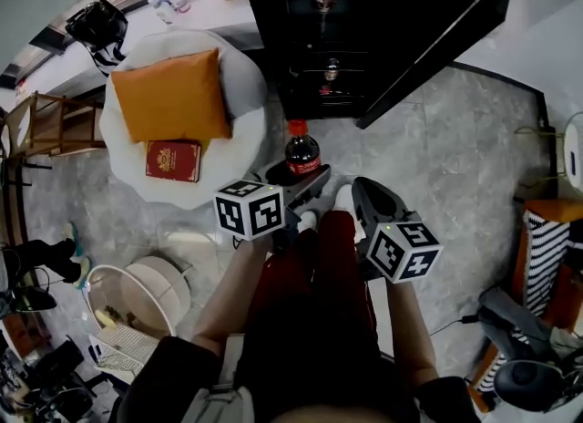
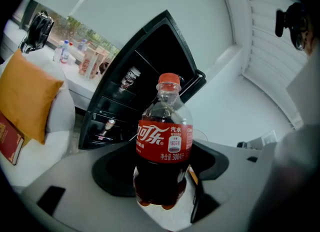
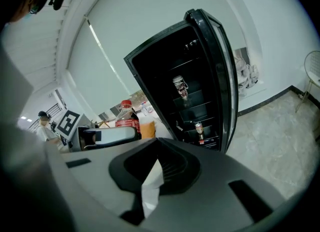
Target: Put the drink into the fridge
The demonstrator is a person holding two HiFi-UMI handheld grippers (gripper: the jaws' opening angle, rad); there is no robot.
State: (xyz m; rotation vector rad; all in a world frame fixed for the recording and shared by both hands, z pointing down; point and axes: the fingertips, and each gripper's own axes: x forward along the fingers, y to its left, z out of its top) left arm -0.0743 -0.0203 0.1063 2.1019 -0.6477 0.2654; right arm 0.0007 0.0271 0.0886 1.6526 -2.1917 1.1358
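Left gripper (image 2: 162,198) has its fingers pinching the cola bottle (image 2: 163,146) upright, with the open fridge (image 1: 364,38) straight ahead, while the right gripper (image 3: 150,188) sits alongside with fingers pressed together, empty.

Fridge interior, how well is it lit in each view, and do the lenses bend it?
Head view: the fridge interior is nearly black, with mild bending at the edges. Left gripper view: strong fisheye and dark corners, the fridge leaning and bowed, the bottle evenly lit with a readable label. Right gripper view: the shelves are dark against the bright wall, the door curved by the lens.
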